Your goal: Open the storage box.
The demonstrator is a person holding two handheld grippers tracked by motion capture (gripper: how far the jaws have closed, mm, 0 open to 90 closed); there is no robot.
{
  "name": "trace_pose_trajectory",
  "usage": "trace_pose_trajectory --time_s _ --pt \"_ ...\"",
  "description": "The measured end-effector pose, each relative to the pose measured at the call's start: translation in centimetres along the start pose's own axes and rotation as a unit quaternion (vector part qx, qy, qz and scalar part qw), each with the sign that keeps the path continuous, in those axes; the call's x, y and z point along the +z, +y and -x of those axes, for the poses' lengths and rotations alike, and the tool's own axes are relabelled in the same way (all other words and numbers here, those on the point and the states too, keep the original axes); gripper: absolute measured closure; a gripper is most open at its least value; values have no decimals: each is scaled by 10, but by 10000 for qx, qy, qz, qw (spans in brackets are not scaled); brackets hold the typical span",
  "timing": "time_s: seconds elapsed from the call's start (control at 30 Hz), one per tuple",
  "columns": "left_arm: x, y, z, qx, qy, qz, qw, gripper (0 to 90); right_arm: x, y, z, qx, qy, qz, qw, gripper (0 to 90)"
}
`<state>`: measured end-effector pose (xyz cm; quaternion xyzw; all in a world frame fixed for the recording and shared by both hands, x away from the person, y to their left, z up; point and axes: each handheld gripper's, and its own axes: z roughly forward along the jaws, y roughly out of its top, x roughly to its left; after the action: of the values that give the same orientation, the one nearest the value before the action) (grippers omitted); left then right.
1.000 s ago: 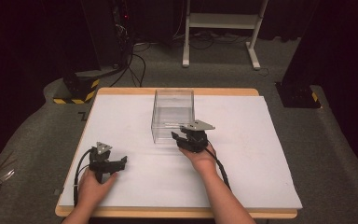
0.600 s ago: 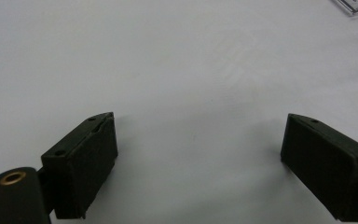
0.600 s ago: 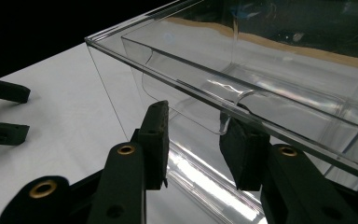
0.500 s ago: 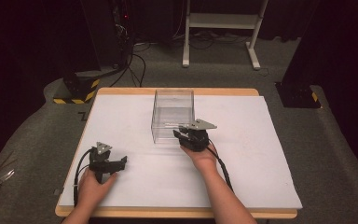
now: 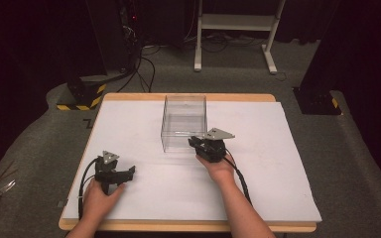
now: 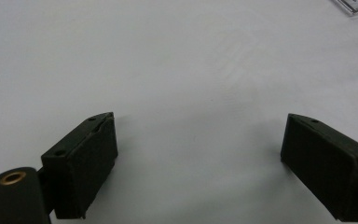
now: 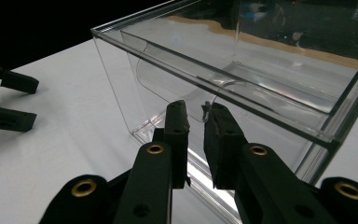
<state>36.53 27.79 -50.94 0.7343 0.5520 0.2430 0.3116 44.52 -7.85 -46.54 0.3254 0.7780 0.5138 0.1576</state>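
A clear plastic box (image 5: 183, 119) with an open top stands on the white table (image 5: 278, 163), a little behind the middle. My right gripper (image 5: 195, 143) is at the box's near right corner. In the right gripper view its jaws (image 7: 196, 116) are almost together on the thin near wall of the box (image 7: 261, 93), at the bottom of a curved notch. My left gripper (image 5: 128, 172) rests low on the table at the front left, well away from the box. It is open (image 6: 198, 163) with bare table between its jaws, and a corner of the box (image 6: 354, 5) shows far off.
The table's wooden edge (image 5: 188, 226) runs along the front. Behind the table stand a white frame (image 5: 235, 29) and dark equipment with cables on the floor. The left gripper (image 7: 9, 100) shows at the left of the right gripper view.
My right gripper has edged slightly right and closer along the box's near wall. The left gripper and the box have stayed put.
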Motion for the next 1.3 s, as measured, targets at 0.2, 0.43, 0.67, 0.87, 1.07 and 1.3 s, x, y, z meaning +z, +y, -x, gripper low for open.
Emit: trace_pose_trajectory --time_s 0.2,0.43,0.67,0.87,1.07,1.3 --pt "0 0 0 1 1 1 10000 110 -6 -5 -4 -76 90 49 9999 808" --pt "0 0 0 0 1 0 10000 110 -11 -9 -7 -69 170 79 9998 792" --pt "0 0 0 2 2 0 10000 110 -4 -9 -5 35 270 71 9996 707" --pt "0 0 0 7 4 8 10000 111 -2 -9 -5 -18 375 59 9993 756" --pt "0 0 0 6 6 15 10000 111 -6 -10 -4 -74 427 5 9991 785" --pt "0 0 0 5 4 7 10000 111 -10 -12 -7 -120 472 18 9988 795"
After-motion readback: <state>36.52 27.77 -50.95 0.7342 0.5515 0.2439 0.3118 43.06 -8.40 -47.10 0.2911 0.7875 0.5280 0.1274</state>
